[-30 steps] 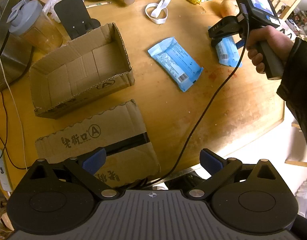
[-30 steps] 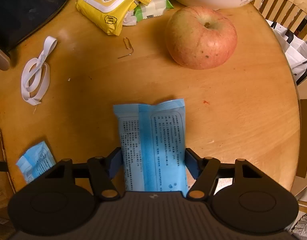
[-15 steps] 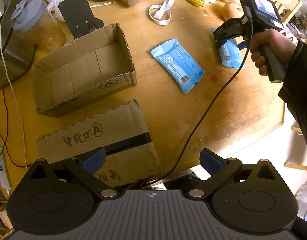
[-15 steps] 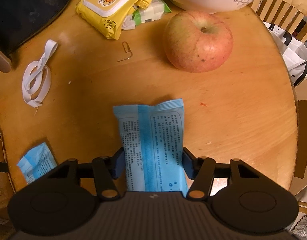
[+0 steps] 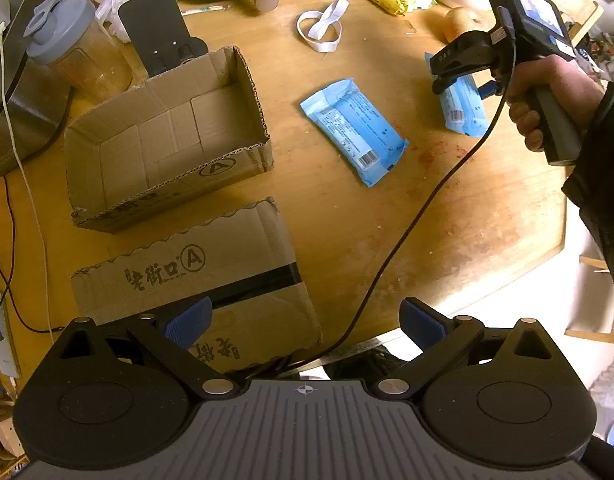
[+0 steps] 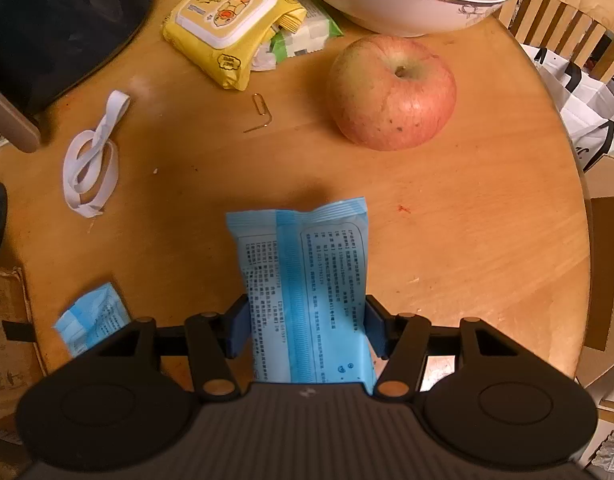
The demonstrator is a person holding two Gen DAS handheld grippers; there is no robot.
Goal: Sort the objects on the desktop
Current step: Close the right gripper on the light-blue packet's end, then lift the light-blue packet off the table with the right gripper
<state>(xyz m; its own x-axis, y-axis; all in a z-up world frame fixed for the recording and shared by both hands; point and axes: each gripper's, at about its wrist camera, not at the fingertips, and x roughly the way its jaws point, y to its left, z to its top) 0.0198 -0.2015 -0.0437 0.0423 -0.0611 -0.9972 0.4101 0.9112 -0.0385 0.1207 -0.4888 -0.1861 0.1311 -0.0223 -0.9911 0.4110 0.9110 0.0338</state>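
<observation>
In my right wrist view, the blue packet (image 6: 307,292) stands at lower centre between my right tongs (image 6: 307,330), whose pads have just been closing and now pinch its sides. My left tongs (image 5: 305,320) hang spread and empty, low in the frame over the table (image 5: 447,220) edge, well below the second blue packet (image 5: 353,130).

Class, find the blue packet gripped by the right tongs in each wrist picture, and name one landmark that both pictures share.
Left wrist view: the gripped blue packet lies far right, upper part, under the right tongs.
Right wrist view: the same packet fills the lower centre, between the blue pads.
Shared landmark: the white elastic loop on the wooden table.
</observation>
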